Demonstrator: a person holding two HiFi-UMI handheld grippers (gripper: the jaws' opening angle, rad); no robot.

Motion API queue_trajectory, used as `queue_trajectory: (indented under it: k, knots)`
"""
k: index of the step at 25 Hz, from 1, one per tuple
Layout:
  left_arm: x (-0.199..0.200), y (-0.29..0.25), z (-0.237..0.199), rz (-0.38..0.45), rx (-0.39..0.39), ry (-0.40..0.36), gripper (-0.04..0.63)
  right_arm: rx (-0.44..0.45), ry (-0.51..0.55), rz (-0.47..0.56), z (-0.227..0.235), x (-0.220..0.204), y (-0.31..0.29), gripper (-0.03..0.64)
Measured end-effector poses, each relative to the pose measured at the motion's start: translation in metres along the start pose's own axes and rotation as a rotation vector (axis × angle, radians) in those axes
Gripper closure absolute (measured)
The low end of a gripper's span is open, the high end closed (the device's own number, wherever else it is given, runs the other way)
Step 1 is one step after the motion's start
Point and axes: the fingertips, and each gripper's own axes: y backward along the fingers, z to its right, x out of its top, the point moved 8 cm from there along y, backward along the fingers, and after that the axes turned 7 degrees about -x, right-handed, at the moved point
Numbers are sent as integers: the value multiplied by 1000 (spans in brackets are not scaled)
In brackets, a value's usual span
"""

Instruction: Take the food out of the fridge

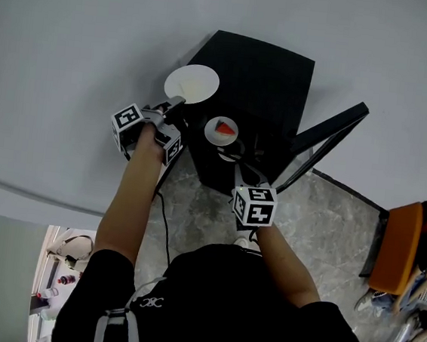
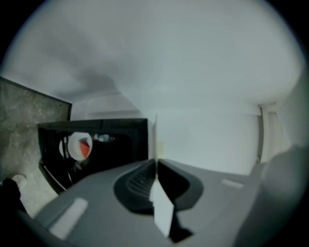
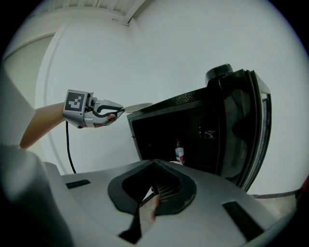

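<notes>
Head view showed a black fridge (image 1: 261, 80) against a pale wall, its door (image 1: 327, 137) swung open to the right over a grey stone floor (image 1: 322, 223); the person stood in front with 2 grippers raised. The left gripper (image 1: 176, 103) was pressed together on the rim of a large white plate (image 1: 192, 84), held level above the fridge's top left corner; whether the plate touched the top could not be told. In the left gripper view the jaws were closed on that plate (image 2: 162, 212), seen edge-on. The right gripper (image 1: 234, 155) was pinched on a small plate (image 1: 221, 131) carrying 1 red slice (image 1: 225, 128), just outside the fridge's front opening; the right gripper view showed the jaws together on the plate's pale rim (image 3: 148, 208). Inside the fridge (image 3: 159, 130) stood 1 bottle (image 3: 179, 154).
</notes>
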Motion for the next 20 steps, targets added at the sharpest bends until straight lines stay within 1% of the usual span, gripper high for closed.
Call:
queue_trajectory:
  k: [5, 9, 12, 13, 14, 15, 17, 19, 20]
  knots:
    - [6, -10, -6, 8, 22, 16, 583, -27, -11, -7, 6, -5, 4, 623]
    - [10, -20, -7, -14, 39, 5, 583, -44, -22, -3, 6, -6, 8, 623]
    - [11, -25, -5, -34, 44, -29, 575, -56, -27, -3, 6, -7, 9, 623]
    - [11, -26, -4, -40, 40, -40, 520, -58, -28, -3, 6, -8, 10, 623]
    - [10, -26, -4, -45, 30, -46, 429, -60, -28, -3, 6, -8, 10, 623]
    - [10, -25, -4, -49, 18, -51, 366, -61, -29, -4, 6, -9, 11, 623]
    - [9, -22, -4, -54, -12, -88, 339, -64, -30, -5, 6, -10, 12, 623]
    - [5, -16, 0, -67, -58, -168, 296, -66, -31, -7, 5, -12, 13, 623]
    - [1, -12, 3, -78, -86, -207, 290, -66, -31, -7, 4, -12, 13, 623]
